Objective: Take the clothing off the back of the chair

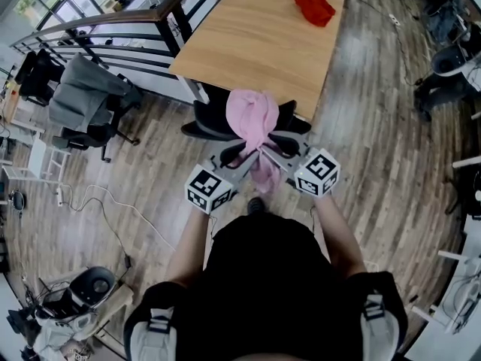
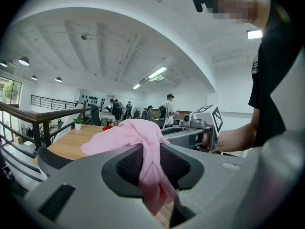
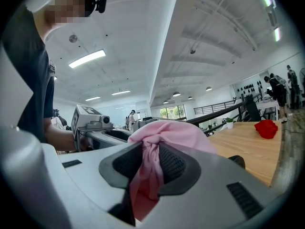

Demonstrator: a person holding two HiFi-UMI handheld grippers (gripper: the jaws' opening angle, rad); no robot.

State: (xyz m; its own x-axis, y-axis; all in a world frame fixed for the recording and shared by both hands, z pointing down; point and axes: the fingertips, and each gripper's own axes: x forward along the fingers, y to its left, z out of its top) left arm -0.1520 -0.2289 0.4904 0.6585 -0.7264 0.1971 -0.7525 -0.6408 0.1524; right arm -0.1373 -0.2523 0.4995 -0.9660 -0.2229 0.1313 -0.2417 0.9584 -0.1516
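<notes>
Clothing (image 1: 252, 117), pink, soft and bunched, is being pinched by left gripper (image 2: 152, 170) and right gripper (image 3: 150, 168) at centre frame.

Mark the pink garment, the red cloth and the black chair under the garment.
Pink fabric garment (image 1: 252, 117): head view, bunched upper part.
Crumpled red cloth (image 1: 314, 8): head view, its middle.
Black office chair (image 1: 204, 119): head view, bare part left of garment.

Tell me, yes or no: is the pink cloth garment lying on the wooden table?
No, the pink cloth garment hangs pinched in the left gripper and the right gripper, off the wooden table.
</notes>
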